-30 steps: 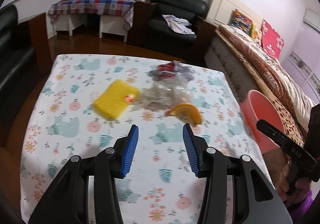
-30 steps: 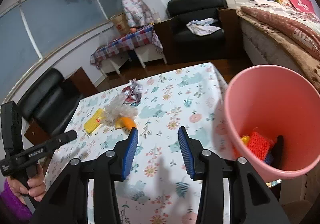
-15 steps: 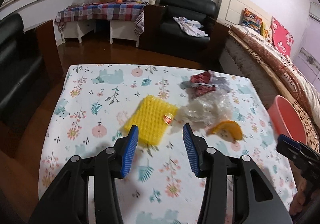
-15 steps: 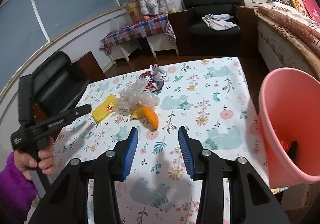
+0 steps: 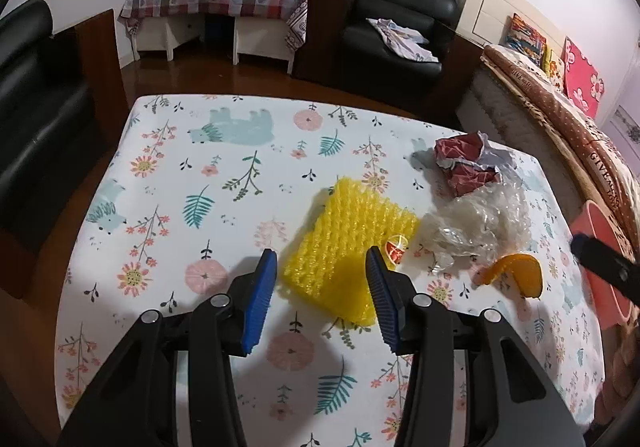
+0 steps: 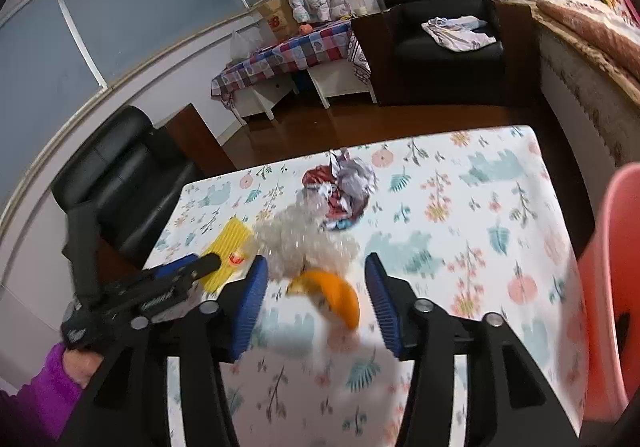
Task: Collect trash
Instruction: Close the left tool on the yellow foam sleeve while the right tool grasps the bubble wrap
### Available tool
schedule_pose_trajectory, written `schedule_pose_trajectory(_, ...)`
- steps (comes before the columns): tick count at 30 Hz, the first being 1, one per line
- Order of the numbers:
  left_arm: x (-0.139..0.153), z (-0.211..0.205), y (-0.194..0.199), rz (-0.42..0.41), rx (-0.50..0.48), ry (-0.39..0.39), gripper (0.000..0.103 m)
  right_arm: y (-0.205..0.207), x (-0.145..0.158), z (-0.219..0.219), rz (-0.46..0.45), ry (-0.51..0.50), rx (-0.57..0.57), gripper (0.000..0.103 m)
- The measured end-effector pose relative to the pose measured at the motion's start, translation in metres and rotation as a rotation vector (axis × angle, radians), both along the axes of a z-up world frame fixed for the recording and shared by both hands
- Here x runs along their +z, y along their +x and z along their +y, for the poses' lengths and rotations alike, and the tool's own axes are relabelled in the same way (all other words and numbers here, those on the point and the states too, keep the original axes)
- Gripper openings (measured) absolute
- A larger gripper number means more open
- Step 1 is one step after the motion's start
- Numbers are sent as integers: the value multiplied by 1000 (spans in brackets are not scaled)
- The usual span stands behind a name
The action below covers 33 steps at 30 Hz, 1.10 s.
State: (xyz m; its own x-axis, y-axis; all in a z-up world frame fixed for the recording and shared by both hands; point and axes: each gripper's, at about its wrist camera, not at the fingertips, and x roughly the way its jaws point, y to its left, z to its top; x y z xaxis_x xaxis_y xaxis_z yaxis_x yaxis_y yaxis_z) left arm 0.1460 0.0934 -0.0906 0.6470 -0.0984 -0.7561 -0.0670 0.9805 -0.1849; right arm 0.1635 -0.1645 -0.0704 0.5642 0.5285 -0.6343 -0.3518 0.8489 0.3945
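**Trash on the flowered tabletop, both grippers hanging over it**

A bedroom-cum-sitting room: dark wood floor, a black armchair [image 5: 394,27] against the far wall with a cloth dropped on its seat, a bed [image 5: 568,115] along one side, and in the middle a table under a white cloth [image 5: 224,175] printed with flowers and bears.

The trash lies in a loose row toward the bed-side edge of the tabletop. Nearest the middle is a flat yellow foam net [image 5: 348,247] with a small red-and-orange sticker [image 5: 396,249] at its corner. Touching that corner is a crumpled clear plastic wrap [image 5: 476,223]. Beyond the wrap, toward the far edge, sits a balled-up red and white wrapper [image 5: 468,163]. On the near side of the wrap lies a curl of orange peel [image 5: 516,275].

The left gripper [image 5: 322,287] hangs just above the near part of the foam net, its blue-padded jaws wide apart with the net lying between them and nothing held. The right gripper [image 6: 316,297] hovers over the orange peel [image 6: 328,293], jaws likewise spread and holding nothing; its view is blurred. A pink bin [image 6: 612,287] stands off the bed-side edge of the tabletop, to the right of the right gripper.
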Motion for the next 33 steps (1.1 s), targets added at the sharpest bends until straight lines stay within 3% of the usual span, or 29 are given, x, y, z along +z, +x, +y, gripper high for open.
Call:
schedule_pose_trajectory(3,1,-1,-2,-6,-25,-24,46,15,-3,11,6,-6,19,56)
schedule_pose_trajectory(9,3,-10,-4,-15,-57,-37,18,46,-16,30,61,-13,72,59)
schedule_pose_trajectory(12,6,-11,-7,-22,-56,-54,11,50,-20,39,65,-24,89,59)
schedule_pose_trajectory(14,9,-12,-9,-30,-56,-61,10,47,-21,44,61,-34,103,58)
schedule_pose_trajectory(16,12,-12,-11,-39,-55,-66,9,43,-22,48,56,-64,114,41)
schedule_pose_trajectory(19,18,-13,-16,-53,-54,-75,8,34,-23,50,61,-67,129,30)
schedule_pose_trajectory(33,63,-22,-48,-154,-59,-95,8,-16,12,22,0,0,103,25)
